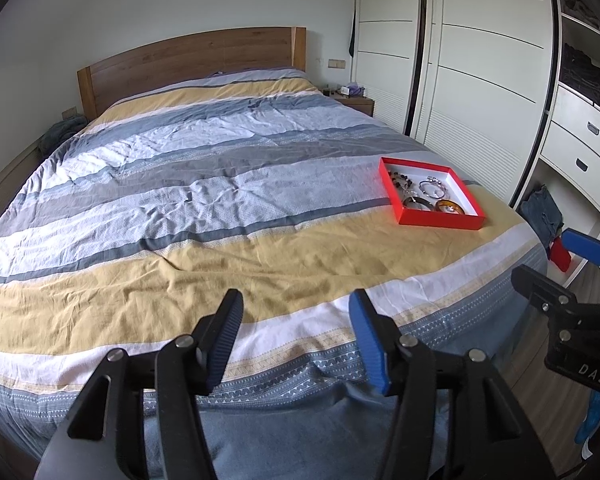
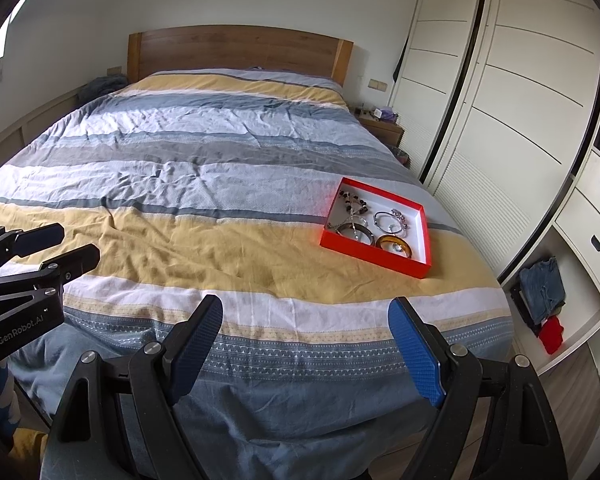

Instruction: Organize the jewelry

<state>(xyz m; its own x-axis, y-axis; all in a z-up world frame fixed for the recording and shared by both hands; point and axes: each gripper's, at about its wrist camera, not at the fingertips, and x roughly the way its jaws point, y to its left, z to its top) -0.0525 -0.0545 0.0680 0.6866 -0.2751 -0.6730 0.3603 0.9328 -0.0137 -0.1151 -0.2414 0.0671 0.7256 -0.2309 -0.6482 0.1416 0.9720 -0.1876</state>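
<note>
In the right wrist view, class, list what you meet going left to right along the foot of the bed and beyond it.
Left hand-held gripper → right hand-held gripper → red jewelry box → folded jeans on the wardrobe shelf → white drawers.

daylight, soft, even | shadows faint | sharp focus | fisheye bending, dark corners

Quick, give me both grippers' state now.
Left gripper: open, holding nothing.
Right gripper: open, holding nothing.
</note>
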